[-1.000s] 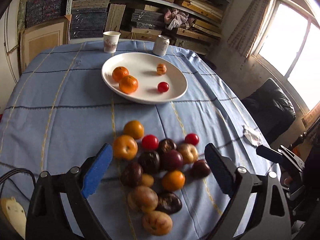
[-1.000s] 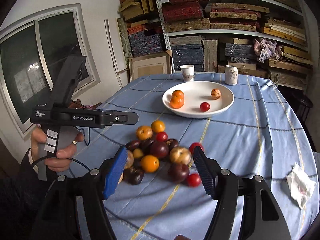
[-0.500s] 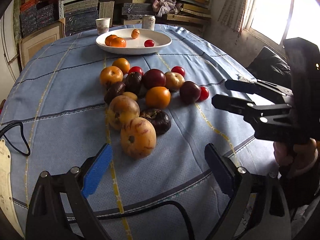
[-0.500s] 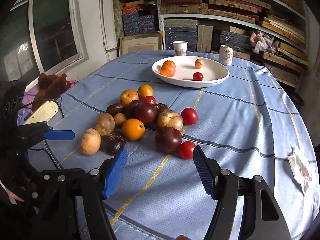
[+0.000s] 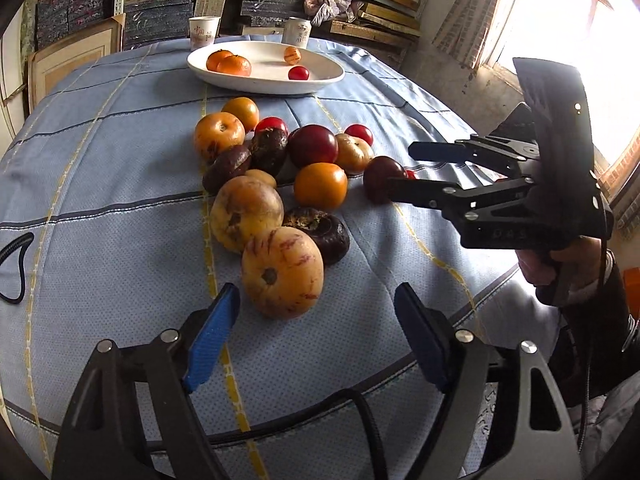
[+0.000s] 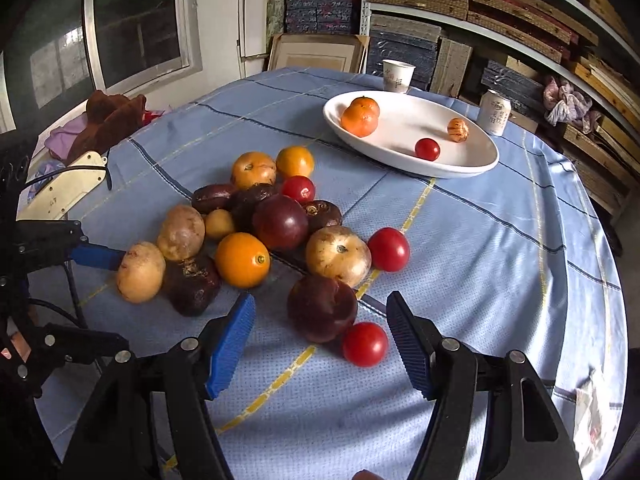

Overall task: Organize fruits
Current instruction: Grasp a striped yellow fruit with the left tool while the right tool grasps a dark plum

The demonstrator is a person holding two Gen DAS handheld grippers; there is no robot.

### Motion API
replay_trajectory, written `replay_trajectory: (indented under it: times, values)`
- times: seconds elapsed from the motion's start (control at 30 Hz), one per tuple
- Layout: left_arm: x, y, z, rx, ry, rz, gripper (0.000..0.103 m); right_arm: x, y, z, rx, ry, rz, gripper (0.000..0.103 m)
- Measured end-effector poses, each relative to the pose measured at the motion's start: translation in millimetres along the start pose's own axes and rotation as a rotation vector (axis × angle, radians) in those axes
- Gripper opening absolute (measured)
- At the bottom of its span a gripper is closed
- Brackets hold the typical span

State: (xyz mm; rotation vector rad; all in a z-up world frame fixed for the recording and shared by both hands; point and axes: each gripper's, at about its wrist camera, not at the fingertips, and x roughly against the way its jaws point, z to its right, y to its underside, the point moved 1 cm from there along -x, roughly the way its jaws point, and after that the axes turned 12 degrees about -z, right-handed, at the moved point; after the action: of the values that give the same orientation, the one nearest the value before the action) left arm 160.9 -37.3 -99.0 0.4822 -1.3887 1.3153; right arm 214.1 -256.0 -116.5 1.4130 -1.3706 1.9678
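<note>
A pile of loose fruits lies on the blue tablecloth. My left gripper (image 5: 316, 320) hangs low at the pile's near end, its jaws closing. A yellow red-streaked fruit (image 5: 282, 272) sits just ahead of the blue pads, untouched. My right gripper (image 6: 320, 320) is open around a dark purple plum (image 6: 322, 308) and a small red tomato (image 6: 365, 344), its pads clear of both. Each gripper also shows in the other's view: the right gripper (image 5: 401, 167) and the left gripper (image 6: 126, 302). The white plate (image 5: 332, 76) at the back holds two mandarins, a tomato and a small striped fruit.
Behind the plate stand a paper cup (image 5: 204, 30) and a can (image 5: 298, 32). A crumpled tissue (image 6: 592, 412) lies near the table's right edge. A black cable (image 5: 12, 264) and a white device (image 6: 64, 192) lie at the left. Stacked shelves line the wall.
Both grippers have sunk toward the pile and come closer to it. The left pads now stand narrower. The right gripper has slid up to the dark plum and tomato.
</note>
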Motion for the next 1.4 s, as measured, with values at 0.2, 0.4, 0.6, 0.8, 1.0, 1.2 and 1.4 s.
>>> replay_trajectory:
  times: [0.2, 0.4, 0.6, 0.8, 1.0, 1.2, 1.4]
  values:
    - [-2.2, -1.3, -6.5, 0.035, 0.016, -0.011, 0.077, -12.6, -7.0, -3.5, 0.027, 0.033, -0.041, 0.066]
    - [-4.9, -2.1, -8.0, 0.048, 0.025, -0.022, 0.077, -19.4, -7.0, -6.6, 0.027, 0.067, -0.071, 0.045]
    - [-5.4, -7.0, -8.9, 0.048, 0.017, -0.014, 0.077, -5.1, -0.2, -6.6, -0.015, 0.051, -0.046, 0.039]
    - [-11.1, -14.3, -10.9, 0.057, 0.017, -0.032, 0.065, 24.2, 18.3, -7.3, -0.095, 0.045, 0.031, 0.039]
    - [-10.8, -14.7, -9.8, 0.063, 0.007, -0.030, 0.057, 38.7, 28.3, -9.2, -0.134, 0.009, 0.066, 0.039]
    - [-6.9, -13.5, -14.2, 0.091, 0.001, -0.020, 0.044, 50.2, 26.7, -8.7, -0.133, -0.009, 0.095, 0.039]
    - [-4.6, -12.4, -14.6, 0.090, -0.003, -0.012, 0.042, 49.8, 25.5, -4.8, -0.148, -0.009, 0.096, 0.039]
